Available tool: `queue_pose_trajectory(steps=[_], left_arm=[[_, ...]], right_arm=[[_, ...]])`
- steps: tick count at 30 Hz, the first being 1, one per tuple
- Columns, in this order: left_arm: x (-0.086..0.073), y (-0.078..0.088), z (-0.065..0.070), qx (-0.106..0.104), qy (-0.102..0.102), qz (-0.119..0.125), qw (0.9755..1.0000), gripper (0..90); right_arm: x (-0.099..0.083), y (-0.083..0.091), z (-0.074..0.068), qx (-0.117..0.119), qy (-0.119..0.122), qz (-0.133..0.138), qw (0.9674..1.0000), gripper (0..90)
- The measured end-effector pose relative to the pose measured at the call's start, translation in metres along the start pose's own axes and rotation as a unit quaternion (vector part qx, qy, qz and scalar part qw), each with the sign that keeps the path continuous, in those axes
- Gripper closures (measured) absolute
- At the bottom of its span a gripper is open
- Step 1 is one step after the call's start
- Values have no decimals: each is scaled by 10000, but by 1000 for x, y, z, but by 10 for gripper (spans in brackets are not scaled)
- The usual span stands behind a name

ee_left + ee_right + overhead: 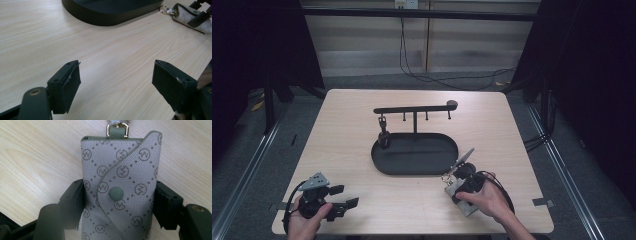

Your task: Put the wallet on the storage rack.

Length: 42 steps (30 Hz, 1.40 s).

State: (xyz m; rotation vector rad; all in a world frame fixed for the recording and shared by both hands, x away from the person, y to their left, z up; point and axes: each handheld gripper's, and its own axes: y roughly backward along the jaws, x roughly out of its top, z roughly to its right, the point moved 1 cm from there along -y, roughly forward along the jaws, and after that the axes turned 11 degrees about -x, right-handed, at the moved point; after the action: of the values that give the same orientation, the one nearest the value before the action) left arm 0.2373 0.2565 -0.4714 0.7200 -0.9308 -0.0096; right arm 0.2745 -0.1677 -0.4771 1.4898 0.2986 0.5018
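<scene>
Your right gripper clamps a grey monogram key pouch; your left gripper is wide open with nothing between its jaws.

In the high view, your right hand sits at the lower right, angling the right gripper up-left so the key pouch ends just beside the rim of the black oval tray with its hook rack. Your left hand rests at the lower left of the wooden table, its jaws pointing right.
</scene>
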Motion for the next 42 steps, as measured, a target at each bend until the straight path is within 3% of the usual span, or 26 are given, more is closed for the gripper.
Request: queue_pose_trajectory(steps=[13, 26, 32, 42], left_arm=[[0, 0, 0, -9, 21, 16, 10000, 222], [0, 2, -1, -17, 32, 59, 10000, 222], [0, 3, -1, -30, 51, 76, 10000, 222], [2, 3, -3, -67, 38, 92, 9999, 208]], right_arm=[[3, 5, 4, 90, 76, -172, 9998, 345], [6, 19, 13, -24, 186, -342, 9992, 345], [8, 30, 16, -165, 166, -262, 9994, 345], [12, 41, 21, -155, 194, -296, 9993, 346]])
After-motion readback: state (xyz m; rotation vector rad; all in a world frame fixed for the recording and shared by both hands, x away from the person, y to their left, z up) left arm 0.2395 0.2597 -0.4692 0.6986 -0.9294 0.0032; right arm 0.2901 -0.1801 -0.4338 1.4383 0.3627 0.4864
